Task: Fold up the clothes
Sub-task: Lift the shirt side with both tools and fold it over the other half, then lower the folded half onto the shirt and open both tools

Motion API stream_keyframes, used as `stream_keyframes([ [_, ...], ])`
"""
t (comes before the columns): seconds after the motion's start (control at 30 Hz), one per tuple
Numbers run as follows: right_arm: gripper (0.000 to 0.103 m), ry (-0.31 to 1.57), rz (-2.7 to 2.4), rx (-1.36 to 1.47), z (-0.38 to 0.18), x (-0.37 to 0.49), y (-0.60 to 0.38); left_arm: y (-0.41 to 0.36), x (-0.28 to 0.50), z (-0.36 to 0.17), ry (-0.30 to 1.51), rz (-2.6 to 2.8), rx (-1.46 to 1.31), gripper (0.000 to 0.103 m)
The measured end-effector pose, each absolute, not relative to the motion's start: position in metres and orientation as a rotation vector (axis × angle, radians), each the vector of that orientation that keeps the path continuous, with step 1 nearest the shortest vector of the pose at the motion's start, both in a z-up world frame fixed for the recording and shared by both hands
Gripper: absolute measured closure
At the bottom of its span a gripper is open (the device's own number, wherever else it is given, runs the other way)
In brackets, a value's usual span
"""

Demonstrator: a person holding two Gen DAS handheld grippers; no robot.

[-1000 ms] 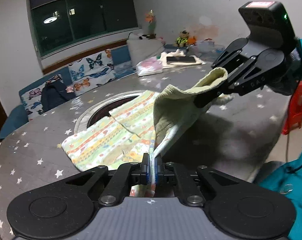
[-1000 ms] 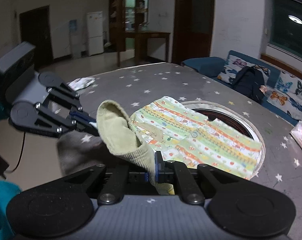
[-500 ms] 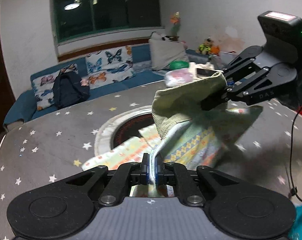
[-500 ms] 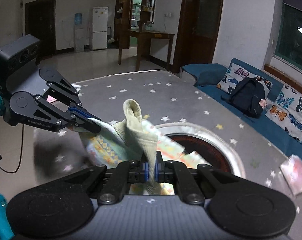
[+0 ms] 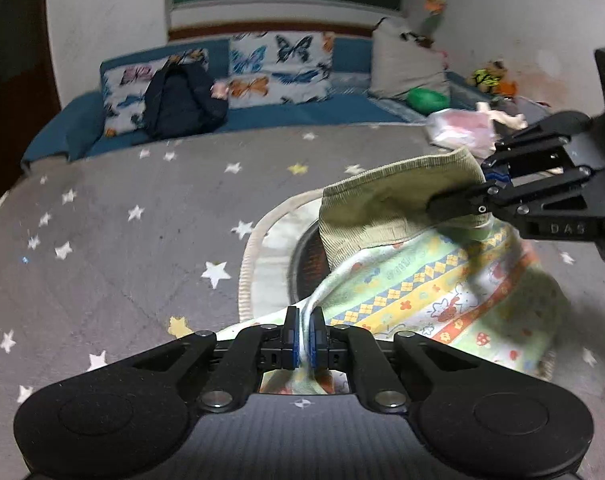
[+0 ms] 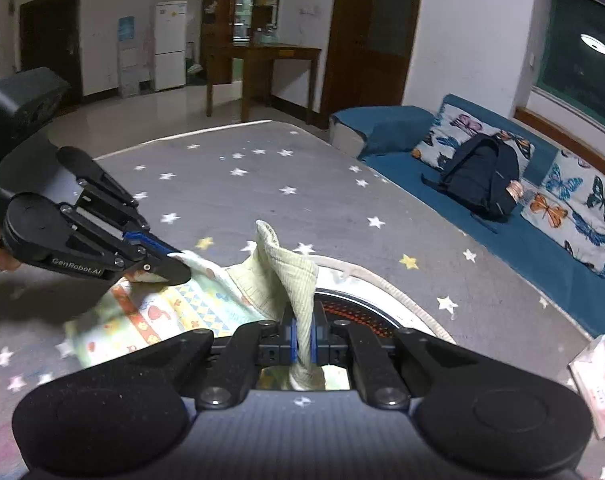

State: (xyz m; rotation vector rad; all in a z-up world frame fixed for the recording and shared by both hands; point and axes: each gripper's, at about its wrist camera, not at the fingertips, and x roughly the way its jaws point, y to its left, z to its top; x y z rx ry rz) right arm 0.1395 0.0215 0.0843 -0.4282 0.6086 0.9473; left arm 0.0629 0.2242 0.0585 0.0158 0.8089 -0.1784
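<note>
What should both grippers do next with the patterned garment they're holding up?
Probably lower it flat. The left gripper and right gripper are both shut on the patterned garment, which hangs over the star-print table.

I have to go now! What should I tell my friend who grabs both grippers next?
Left gripper: fingers shut on the patterned garment at its printed edge.
Right gripper: fingers shut on the garment's ribbed green band.
The garment is partly lifted, its far end draped on the star-print table cover by the round opening.
Done: both edges gripped and raised. Left: lay the held edge down and finish the fold.
</note>
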Motion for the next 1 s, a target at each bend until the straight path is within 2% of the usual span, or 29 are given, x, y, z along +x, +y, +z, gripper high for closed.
stream_keyframes([
  [0.13, 0.086, 0.616, 0.885, -0.357, 0.064, 0.158, 0.017, 0.229, 0.077, 0.040, 0.851, -0.143, -0.026, 0.097],
  [0.47, 0.086, 0.669, 0.796, -0.295, 0.056, 0.149, -0.026, 0.233, 0.079, 0.036, 0.855, -0.109, -0.056, 0.090],
  [0.63, 0.086, 0.736, 0.771, -0.294, 0.035, 0.139, -0.036, 0.234, 0.081, 0.035, 0.857, -0.073, -0.050, 0.073],
  [0.8, 0.088, 0.773, 0.681, -0.252, 0.021, 0.148, -0.055, 0.243, 0.078, 0.039, 0.853, -0.043, -0.073, 0.070],
  [0.9, 0.087, 0.773, 0.635, -0.258, 0.024, 0.150, -0.061, 0.245, 0.079, 0.043, 0.855, -0.013, -0.083, 0.055],
  [1.0, 0.087, 0.749, 0.649, -0.233, 0.034, 0.148, -0.061, 0.248, 0.077, 0.051, 0.838, 0.007, -0.093, 0.055],
])
